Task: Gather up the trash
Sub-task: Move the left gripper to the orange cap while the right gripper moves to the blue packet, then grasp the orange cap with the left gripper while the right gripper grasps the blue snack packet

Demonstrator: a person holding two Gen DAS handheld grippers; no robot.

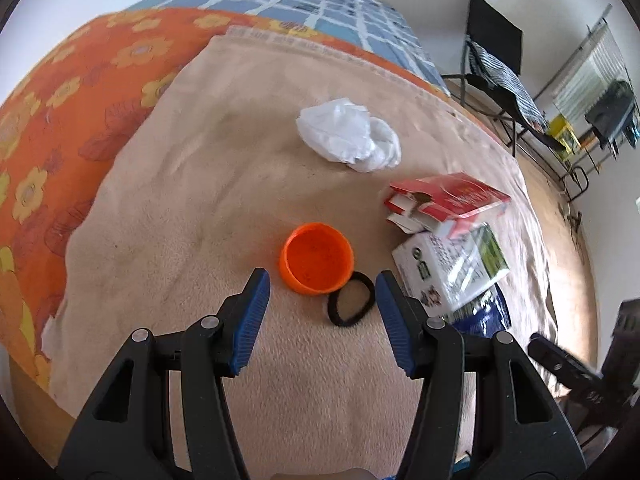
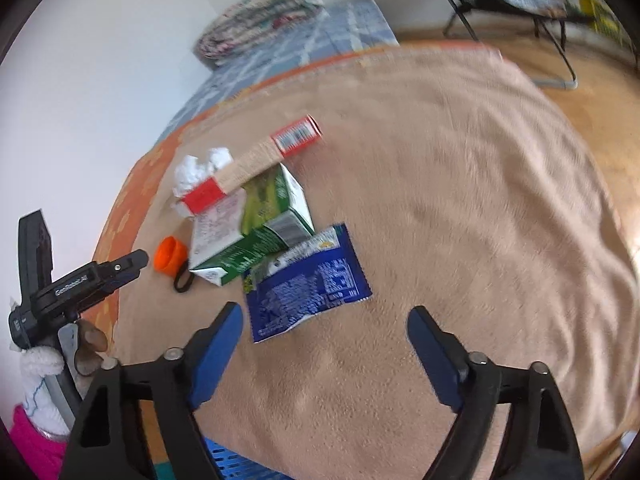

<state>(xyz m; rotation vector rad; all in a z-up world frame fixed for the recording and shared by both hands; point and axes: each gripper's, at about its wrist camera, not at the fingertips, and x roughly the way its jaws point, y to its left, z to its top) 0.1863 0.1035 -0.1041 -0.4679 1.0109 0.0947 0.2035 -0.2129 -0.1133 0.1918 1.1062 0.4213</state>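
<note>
Trash lies on a beige blanket (image 1: 200, 184). An orange cap (image 1: 317, 258) sits just ahead of my open, empty left gripper (image 1: 322, 280), touching a black hair band (image 1: 351, 299). Beyond are crumpled white paper (image 1: 349, 134), a red box (image 1: 448, 198) and a green-and-white carton (image 1: 450, 268). In the right wrist view my right gripper (image 2: 325, 320) is open and empty, just in front of a blue wrapper (image 2: 306, 284). The carton (image 2: 256, 228), red box (image 2: 256, 162), white paper (image 2: 200, 170) and orange cap (image 2: 171, 254) lie farther left. The left gripper (image 2: 136, 260) shows at the left.
The blanket lies on an orange flowered sheet (image 1: 60, 120) on a bed. Folded bedding (image 2: 260, 12) is at the far end. A black folding chair (image 1: 496, 64) stands on the wooden floor to the right. A blue basket edge (image 2: 232, 460) shows below the right gripper.
</note>
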